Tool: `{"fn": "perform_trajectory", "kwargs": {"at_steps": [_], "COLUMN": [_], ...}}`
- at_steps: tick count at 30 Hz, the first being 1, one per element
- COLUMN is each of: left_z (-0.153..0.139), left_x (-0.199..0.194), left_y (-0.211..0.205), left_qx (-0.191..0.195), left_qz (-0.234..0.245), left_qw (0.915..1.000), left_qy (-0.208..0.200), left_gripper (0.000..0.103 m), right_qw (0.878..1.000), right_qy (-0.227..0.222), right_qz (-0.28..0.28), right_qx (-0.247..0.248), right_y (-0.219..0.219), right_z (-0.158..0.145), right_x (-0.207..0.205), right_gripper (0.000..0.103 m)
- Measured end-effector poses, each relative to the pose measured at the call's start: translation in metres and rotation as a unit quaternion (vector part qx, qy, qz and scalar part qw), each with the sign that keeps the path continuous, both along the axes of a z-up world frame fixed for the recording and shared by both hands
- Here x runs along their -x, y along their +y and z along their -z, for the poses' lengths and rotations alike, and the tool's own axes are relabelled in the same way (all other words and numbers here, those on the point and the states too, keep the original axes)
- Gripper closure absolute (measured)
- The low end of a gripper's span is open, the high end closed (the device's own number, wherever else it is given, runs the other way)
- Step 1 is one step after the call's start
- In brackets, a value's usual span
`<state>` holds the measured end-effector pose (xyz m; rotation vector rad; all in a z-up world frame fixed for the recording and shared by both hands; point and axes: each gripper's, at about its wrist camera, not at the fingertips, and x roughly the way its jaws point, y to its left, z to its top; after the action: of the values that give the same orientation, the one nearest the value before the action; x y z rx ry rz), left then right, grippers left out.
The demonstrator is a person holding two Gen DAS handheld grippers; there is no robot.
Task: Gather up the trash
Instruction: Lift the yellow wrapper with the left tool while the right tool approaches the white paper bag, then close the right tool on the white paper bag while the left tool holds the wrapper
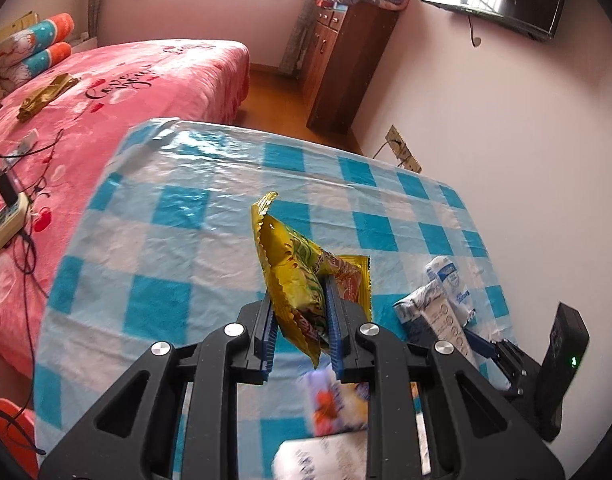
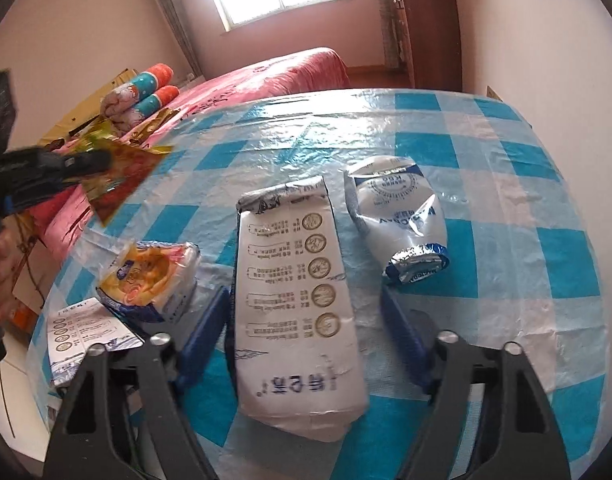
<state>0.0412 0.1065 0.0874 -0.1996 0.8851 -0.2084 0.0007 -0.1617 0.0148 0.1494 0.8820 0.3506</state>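
Trash is lying scattered over the checked table (image 2: 506, 208): the flattened white carton (image 2: 297, 312) is sitting near the front edge, between the right gripper (image 2: 306, 320)'s half-open blue fingers, which are not yet pressing it. A crumpled white pouch (image 2: 398, 216) is lying just beside it, toward the middle. The left gripper (image 1: 301, 320) is clamping the yellow snack wrapper (image 1: 297, 280) above the table. Judging by this, one piece is being carried off while the carton is next; closing squarely on its sides seems needed.

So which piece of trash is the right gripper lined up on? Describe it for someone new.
On the blue-checked tablecloth, between the right gripper fingers, lies a long flattened white carton. Unlike the crumpled round pouch beside it, it carries a column of gold medal seals.
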Motion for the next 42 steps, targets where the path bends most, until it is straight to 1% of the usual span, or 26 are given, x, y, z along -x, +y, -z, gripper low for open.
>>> {"fn": "perform_trajectory", "kwargs": {"at_steps": [3, 9, 12, 17, 20, 25, 28, 33, 34, 35, 36, 37, 39, 41, 42], "left_z": [0.0, 0.001, 0.003, 0.004, 0.006, 0.011, 0.013, 0.015, 0.015, 0.015, 0.015, 0.015, 0.015, 0.017, 0.019], "left_x": [0.012, 0.038, 0.05, 0.069, 0.081, 0.099, 0.108, 0.123, 0.126, 0.129, 0.132, 0.136, 0.141, 0.145, 0.148], "left_y": [0.013, 0.041, 0.054, 0.074, 0.086, 0.102, 0.109, 0.121, 0.125, 0.128, 0.131, 0.135, 0.145, 0.15, 0.152], "left_qx": [-0.002, 0.001, 0.002, -0.002, 0.007, 0.015, 0.012, 0.012, 0.011, 0.01, 0.009, 0.008, 0.013, 0.015, 0.016], "left_qz": [-0.005, -0.021, -0.029, -0.042, -0.05, -0.057, -0.061, -0.068, -0.069, -0.07, -0.072, -0.075, -0.08, -0.085, -0.087], "left_qw": [1.0, 0.9997, 0.9995, 0.9989, 0.9985, 0.998, 0.9977, 0.9973, 0.9973, 0.9971, 0.997, 0.9967, 0.9963, 0.9959, 0.9957], "left_qy": [-0.004, -0.01, -0.012, -0.02, -0.022, -0.023, -0.025, -0.025, -0.025, -0.026, -0.027, -0.028, -0.028, -0.027, -0.026], "left_gripper": [0.08, 0.08, 0.08, 0.08, 0.08, 0.08, 0.08, 0.08, 0.08, 0.08, 0.08, 0.08, 0.08, 0.08, 0.08], "right_qw": [1.0, 1.0, 0.999, 0.998, 0.998, 0.998, 0.997, 0.996, 0.996, 0.996, 0.996, 0.996, 0.996, 0.996, 0.997], "right_qy": [0.001, -0.007, -0.015, -0.033, -0.037, -0.034, -0.043, -0.047, -0.05, -0.051, -0.047, -0.046, -0.036, -0.034, -0.031], "right_qz": [0.007, 0.008, 0.017, 0.032, 0.038, 0.05, 0.062, 0.073, 0.075, 0.075, 0.078, 0.079, 0.071, 0.076, 0.076], "right_qx": [0.007, 0.025, 0.033, 0.032, 0.028, 0.006, 0.006, -0.016, -0.018, -0.021, -0.02, -0.026, -0.034, -0.001, 0.001], "right_y": [0.0, 0.004, 0.004, 0.001, -0.003, -0.009, -0.012, -0.017, -0.018, -0.018, -0.018, -0.019, -0.018, -0.012, -0.011], "right_z": [0.001, -0.001, -0.003, -0.008, -0.01, -0.009, -0.013, -0.023, -0.026, -0.03, -0.033, -0.035, -0.037, -0.033, -0.031], "right_x": [0.0, 0.003, 0.005, 0.013, 0.016, 0.023, 0.029, 0.038, 0.041, 0.043, 0.043, 0.045, 0.044, 0.044, 0.044], "right_gripper": [0.036, 0.04, 0.04, 0.041, 0.041, 0.041, 0.041, 0.043, 0.045, 0.068, 0.097, 0.095, 0.095, 0.094, 0.094]}}
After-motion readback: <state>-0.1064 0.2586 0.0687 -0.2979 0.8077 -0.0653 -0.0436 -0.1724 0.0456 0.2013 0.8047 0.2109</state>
